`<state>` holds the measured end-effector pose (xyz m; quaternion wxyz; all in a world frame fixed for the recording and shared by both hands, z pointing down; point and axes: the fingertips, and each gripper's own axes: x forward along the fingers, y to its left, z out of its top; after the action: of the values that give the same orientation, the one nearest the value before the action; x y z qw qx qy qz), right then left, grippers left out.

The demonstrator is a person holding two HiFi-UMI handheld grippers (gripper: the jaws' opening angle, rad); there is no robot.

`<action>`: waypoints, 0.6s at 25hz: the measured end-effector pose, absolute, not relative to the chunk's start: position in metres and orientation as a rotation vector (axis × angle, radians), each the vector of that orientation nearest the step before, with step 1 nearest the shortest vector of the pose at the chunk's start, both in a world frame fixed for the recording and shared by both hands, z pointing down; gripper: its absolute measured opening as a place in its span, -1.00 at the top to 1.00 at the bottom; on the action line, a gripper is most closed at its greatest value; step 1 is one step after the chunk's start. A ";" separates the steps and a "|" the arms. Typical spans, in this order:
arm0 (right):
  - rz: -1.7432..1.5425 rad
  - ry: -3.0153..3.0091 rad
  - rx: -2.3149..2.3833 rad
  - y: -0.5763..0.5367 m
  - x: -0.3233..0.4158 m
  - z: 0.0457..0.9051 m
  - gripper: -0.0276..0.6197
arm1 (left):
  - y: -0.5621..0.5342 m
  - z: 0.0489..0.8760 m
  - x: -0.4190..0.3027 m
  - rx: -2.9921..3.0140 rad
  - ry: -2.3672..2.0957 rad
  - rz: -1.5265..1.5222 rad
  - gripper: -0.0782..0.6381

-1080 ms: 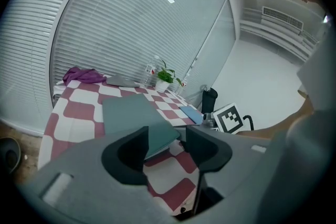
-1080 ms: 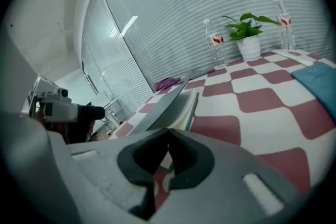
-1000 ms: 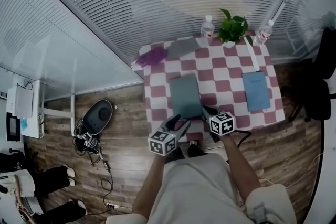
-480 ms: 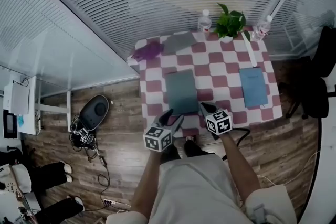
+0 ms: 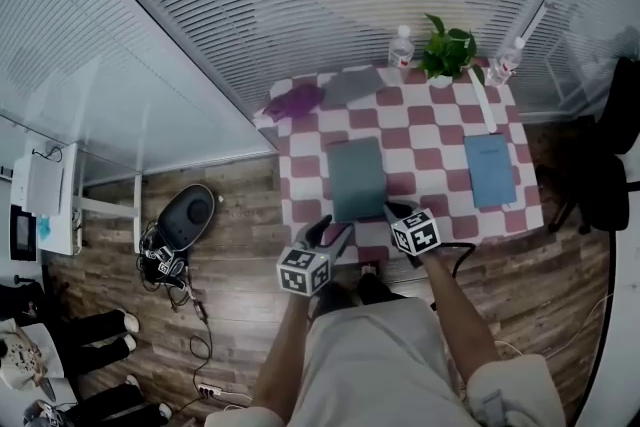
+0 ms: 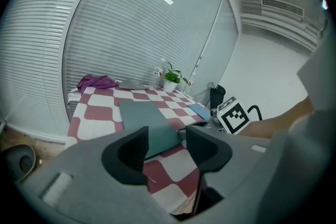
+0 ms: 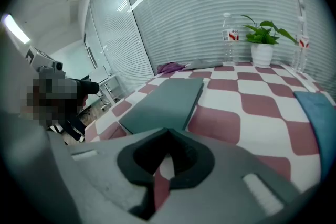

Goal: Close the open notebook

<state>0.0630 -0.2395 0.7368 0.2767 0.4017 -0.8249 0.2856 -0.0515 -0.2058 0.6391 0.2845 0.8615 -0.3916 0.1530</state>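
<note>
Notebook (image 5: pixel 357 178) flat on the red-and-white checked table (image 5: pixel 430 135), dark teal, one plain cover up and no pages showing, so apparently shut already. Long axis from the person's edge of the table toward the blinds, short ends near and far, set slightly askew to the checks; sits left of the table's middle, close to the near edge. Which long side carries the spine: impossible to tell. Seen from the left gripper view as a slab (image 6: pixel 147 122) running away and leftward, its near end covered by the jaw bodies. Left gripper (image 5: pixel 333 232) held just off the table's near edge, jaws (image 6: pixel 167 141) well apart with nothing between them but table and notebook farther off. Right gripper (image 5: pixel 395 211) beside it at the notebook's near right corner, its fingers mostly tucked under the marker cube in the head view; in its own view (image 7: pixel 167 136) jaw tips pressed together, gripping nothing, notebook (image 7: pixel 165 102) ahead and to the left. Well apart on the right, a blue book (image 5: pixel 489 170) — also lengthwise, and cut off at the frame edge in the right gripper view. Along the far edge, a potted plant (image 5: pixel 447 53) between two water bottles (image 5: pixel 402 47) (image 5: pixel 507 61), labels too small to read, plus a purple cloth (image 5: pixel 296 101) at the far left corner.
</note>
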 end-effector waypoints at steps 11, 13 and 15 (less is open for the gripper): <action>0.740 -2.220 1.363 -0.208 0.064 0.662 0.91 | -0.188 0.612 -0.064 2.293 -1.028 0.332 0.14; 0.753 -2.210 1.438 -0.195 0.064 0.652 0.91 | -0.174 0.606 -0.060 2.307 -0.988 0.322 0.14; 0.771 -2.201 1.512 -0.179 0.062 0.643 0.91 | -0.158 0.602 -0.059 2.334 -0.967 0.343 0.14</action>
<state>0.0624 -0.1791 0.6427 0.1799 0.5352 -0.7790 0.2728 -0.0589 -0.1578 0.6017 0.2917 0.8756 -0.3629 0.1285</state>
